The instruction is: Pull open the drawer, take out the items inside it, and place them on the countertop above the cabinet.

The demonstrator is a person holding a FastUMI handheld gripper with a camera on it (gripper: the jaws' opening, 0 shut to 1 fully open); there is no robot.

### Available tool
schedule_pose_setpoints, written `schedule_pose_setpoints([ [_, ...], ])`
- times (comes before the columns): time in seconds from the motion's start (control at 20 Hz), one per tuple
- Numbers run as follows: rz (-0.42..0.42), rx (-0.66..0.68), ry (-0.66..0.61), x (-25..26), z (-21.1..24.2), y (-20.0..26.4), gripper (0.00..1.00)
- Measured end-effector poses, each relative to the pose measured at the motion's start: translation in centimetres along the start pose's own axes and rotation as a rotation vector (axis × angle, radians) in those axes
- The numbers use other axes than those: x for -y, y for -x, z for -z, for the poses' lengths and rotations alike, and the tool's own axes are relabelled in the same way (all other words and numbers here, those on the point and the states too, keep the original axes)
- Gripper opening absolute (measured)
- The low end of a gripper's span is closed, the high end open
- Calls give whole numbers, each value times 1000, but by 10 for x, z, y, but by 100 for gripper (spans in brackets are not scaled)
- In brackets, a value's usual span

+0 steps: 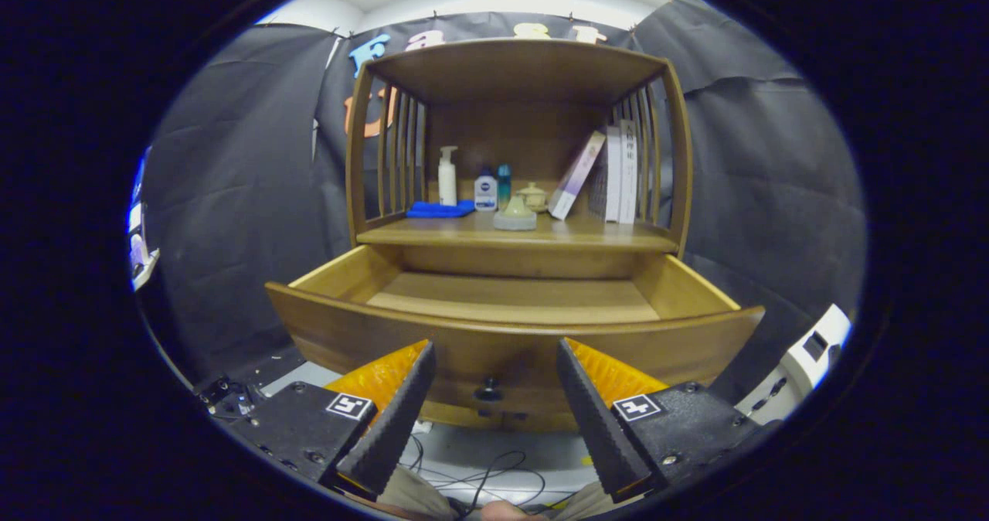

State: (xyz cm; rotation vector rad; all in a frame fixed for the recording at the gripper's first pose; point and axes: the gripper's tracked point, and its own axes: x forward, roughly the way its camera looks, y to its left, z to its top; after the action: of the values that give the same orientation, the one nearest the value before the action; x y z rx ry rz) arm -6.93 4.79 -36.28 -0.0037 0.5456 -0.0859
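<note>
I see a wood cabinet, smooth and a bit shiny. Its drawer is the same wood, paler inside. My gripper fingers, spread apart, look ridged and matt. The towel is soft cloth.

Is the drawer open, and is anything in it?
Open: the drawer is pulled out beyond the gripper, whose jaws stand apart. Its visible bottom is bare.
</note>
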Motion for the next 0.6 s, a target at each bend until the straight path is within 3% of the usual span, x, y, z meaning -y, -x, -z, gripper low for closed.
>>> schedule_pose_setpoints([
  [0.3,21,-78,-14,-6,40,-23,98],
  [0.6,76,-104,-30,4,52,-41,98],
])
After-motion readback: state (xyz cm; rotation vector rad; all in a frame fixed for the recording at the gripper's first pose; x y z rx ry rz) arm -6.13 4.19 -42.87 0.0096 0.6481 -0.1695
